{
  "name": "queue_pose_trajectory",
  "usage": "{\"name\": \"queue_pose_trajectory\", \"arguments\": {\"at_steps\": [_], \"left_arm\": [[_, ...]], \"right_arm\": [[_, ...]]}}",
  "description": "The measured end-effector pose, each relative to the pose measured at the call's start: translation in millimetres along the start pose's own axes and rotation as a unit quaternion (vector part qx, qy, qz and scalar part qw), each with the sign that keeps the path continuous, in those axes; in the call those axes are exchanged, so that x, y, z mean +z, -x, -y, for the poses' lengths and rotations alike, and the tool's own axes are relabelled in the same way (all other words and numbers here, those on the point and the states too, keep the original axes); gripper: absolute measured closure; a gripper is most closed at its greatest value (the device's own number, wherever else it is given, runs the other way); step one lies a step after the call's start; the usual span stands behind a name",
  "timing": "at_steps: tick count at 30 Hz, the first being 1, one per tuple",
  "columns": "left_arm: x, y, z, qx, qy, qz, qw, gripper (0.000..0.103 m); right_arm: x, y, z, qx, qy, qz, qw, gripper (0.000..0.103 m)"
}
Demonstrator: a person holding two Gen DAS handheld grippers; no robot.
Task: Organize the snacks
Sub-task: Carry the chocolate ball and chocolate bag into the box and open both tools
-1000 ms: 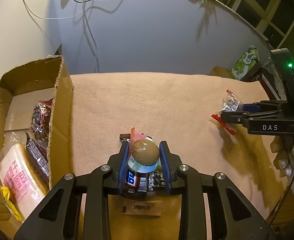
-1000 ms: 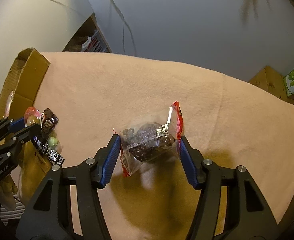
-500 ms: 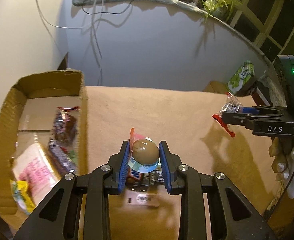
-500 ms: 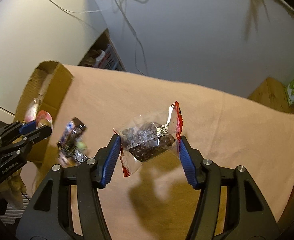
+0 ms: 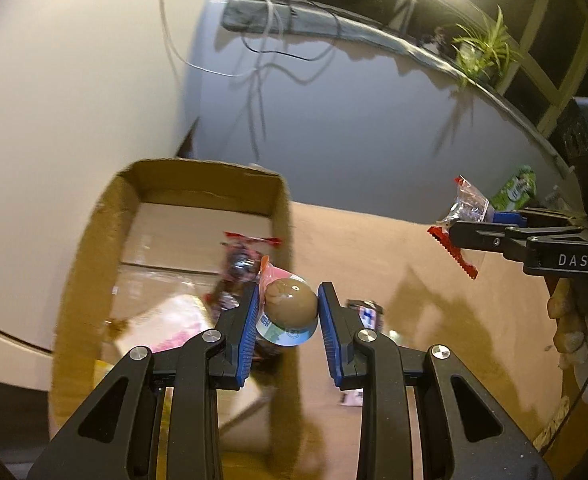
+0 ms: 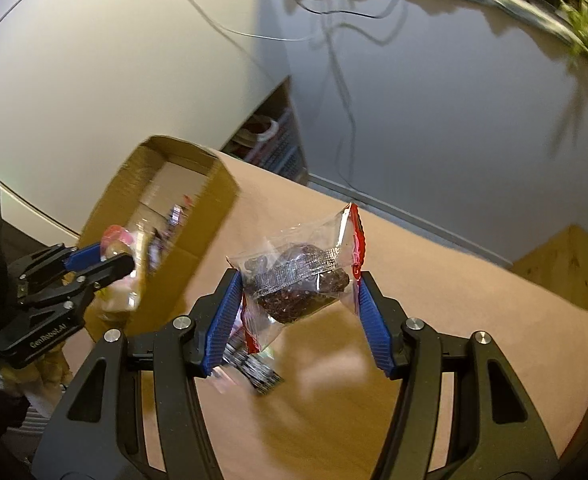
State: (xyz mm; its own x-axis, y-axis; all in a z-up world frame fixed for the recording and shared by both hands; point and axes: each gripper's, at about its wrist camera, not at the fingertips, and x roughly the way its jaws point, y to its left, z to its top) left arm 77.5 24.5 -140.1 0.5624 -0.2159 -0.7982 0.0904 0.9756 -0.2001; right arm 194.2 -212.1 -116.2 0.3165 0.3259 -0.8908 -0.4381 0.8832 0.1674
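Left gripper pinches a brown egg-shaped snack pack between its jaws, held above the near wall of the cardboard box, likely so it can drop in with the snacks already inside. Right gripper has its jaws clamped on a clear red-edged bag of dark snack pieces, held above the tan tabletop, probably bound for the box too. A small dark wrapper lies on the tabletop below it, still to collect.
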Motion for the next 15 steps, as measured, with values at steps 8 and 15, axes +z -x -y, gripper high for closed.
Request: {"name": "queue_pose_trajectory", "arguments": {"at_steps": [8, 15], "left_arm": [[8.1, 5.1, -25.4, 0.016, 0.015, 0.016, 0.9996, 0.075], [11.9, 4.5, -45.2, 0.029, 0.03, 0.023, 0.9989, 0.075]], "right_arm": [[29.0, -21.1, -44.5, 0.027, 0.036, -0.001, 0.999, 0.043], [47.9, -46.0, -71.9, 0.042, 0.053, -0.014, 0.998, 0.043]]}}
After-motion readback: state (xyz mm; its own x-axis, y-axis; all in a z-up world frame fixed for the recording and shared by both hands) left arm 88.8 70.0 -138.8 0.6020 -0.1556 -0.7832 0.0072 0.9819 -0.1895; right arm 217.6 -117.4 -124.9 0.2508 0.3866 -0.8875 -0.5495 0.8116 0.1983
